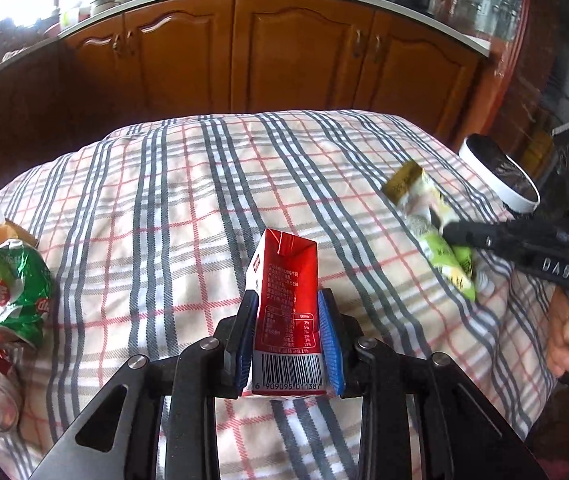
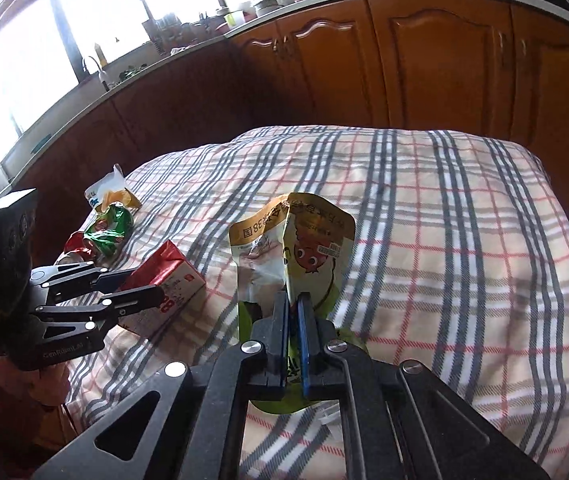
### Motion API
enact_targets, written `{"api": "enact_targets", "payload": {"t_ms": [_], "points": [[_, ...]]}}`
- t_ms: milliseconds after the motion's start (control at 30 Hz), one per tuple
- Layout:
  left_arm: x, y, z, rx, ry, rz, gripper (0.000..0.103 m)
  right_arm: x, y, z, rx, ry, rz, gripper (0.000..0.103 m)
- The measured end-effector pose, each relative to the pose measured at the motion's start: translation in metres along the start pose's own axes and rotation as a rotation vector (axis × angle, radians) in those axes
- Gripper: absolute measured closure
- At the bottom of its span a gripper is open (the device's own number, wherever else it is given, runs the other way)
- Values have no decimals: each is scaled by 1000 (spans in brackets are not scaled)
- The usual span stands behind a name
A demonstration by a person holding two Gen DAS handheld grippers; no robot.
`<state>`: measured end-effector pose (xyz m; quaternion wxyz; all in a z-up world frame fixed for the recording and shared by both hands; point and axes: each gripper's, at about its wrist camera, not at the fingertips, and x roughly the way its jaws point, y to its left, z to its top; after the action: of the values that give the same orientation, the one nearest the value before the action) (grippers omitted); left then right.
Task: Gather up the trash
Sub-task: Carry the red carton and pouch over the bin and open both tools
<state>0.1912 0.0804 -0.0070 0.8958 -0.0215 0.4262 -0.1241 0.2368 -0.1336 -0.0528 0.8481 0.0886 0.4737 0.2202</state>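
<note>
While both tools carry a piece of trash, the step in hand is transport to the white bin (image 1: 498, 176) at the table's right edge. The left gripper (image 1: 286, 320) is clamped on a red milk carton (image 1: 284, 300), held above the plaid tablecloth (image 1: 188, 200). The right gripper (image 2: 293, 320) pinches a yellow-green snack pouch (image 2: 292, 240) near that bin. Crushed cans (image 1: 16, 292) and wrappers wait at the left edge. Next, I judge, each piece must be swung over the bin's opening before letting go.

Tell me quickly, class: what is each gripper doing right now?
Left gripper: closed on the red milk carton.
Right gripper: closed on the yellow-green snack pouch.
</note>
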Motion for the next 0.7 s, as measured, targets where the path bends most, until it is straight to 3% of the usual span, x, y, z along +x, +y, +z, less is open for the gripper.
{"api": "enact_targets", "payload": {"t_ms": [200, 400, 700], "points": [[-4, -11, 3, -45, -14, -58, 75, 4, -10, -10, 68, -1, 17, 99], [0, -44, 20, -8, -46, -114, 75, -27, -22, -12, 112, -70, 5, 99], [21, -99, 44, 33, -51, -172, 75, -80, -79, -28, 245, -158, -78, 99]]}}
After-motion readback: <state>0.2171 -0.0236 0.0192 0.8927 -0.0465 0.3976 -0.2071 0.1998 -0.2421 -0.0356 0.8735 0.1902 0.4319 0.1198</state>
